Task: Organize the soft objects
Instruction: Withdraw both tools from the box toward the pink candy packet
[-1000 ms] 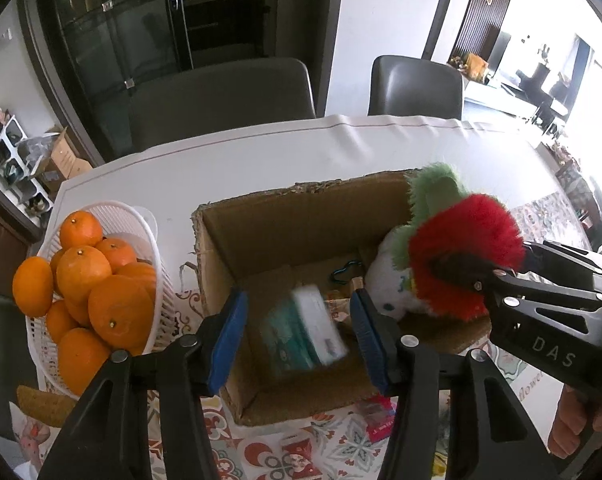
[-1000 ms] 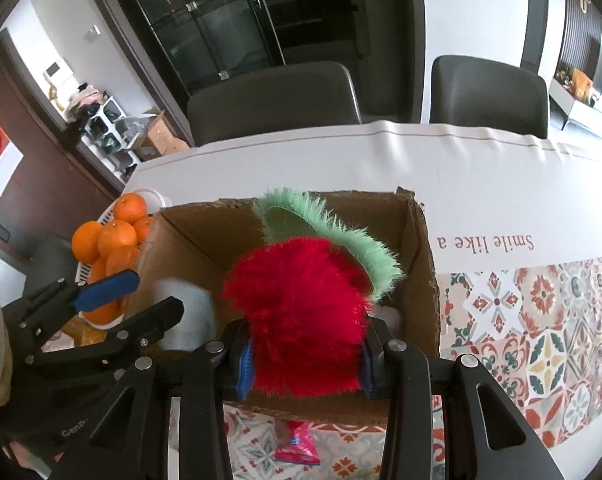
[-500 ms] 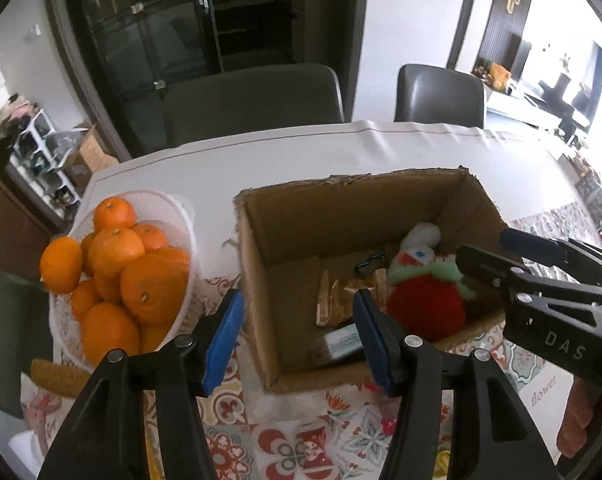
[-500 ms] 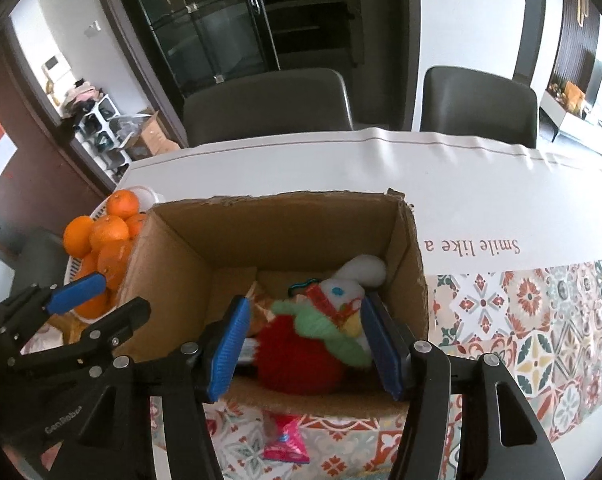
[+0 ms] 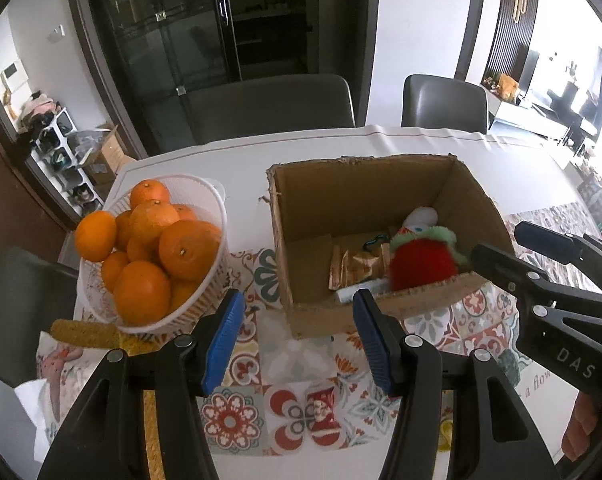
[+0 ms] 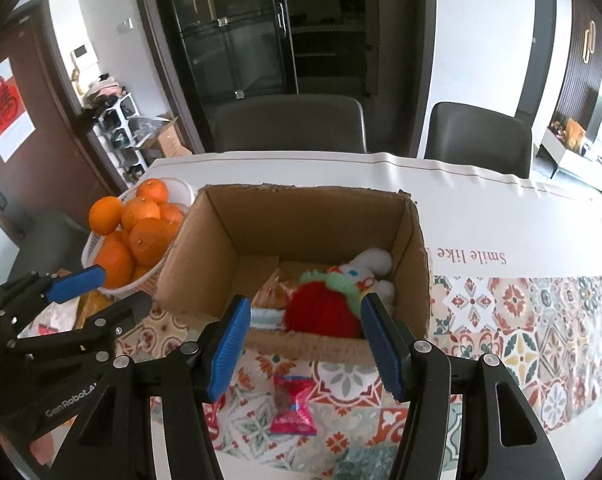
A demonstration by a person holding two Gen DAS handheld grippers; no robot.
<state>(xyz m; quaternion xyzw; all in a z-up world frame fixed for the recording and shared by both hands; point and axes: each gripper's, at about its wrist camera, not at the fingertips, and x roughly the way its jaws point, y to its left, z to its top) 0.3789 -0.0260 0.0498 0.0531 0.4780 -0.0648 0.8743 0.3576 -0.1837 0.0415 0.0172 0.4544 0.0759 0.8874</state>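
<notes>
An open cardboard box [image 5: 381, 188] [image 6: 313, 216] stands on the patterned tablecloth. Inside lie a red and green plush toy [image 5: 421, 264] [image 6: 325, 304], a white plush [image 6: 375, 262], gold wrappers [image 5: 353, 266] and a pale tissue pack [image 6: 267, 318]. My left gripper [image 5: 299, 340] is open and empty, held back from the box's near left corner. My right gripper [image 6: 305, 340] is open and empty, just in front of the box's near wall. It also shows in the left wrist view [image 5: 513, 248].
A white basket of oranges [image 5: 149, 248] [image 6: 137, 236] stands left of the box. A yellow sponge-like piece [image 5: 85, 332] lies by the basket. A pink candy wrapper [image 6: 291, 404] lies on the cloth before the box. Two dark chairs [image 6: 289, 124] stand beyond the table.
The tissue pack dropped from the left gripper into the box. The right gripper let go of the red plush, which now lies in the box. Both grippers drew back and up.
</notes>
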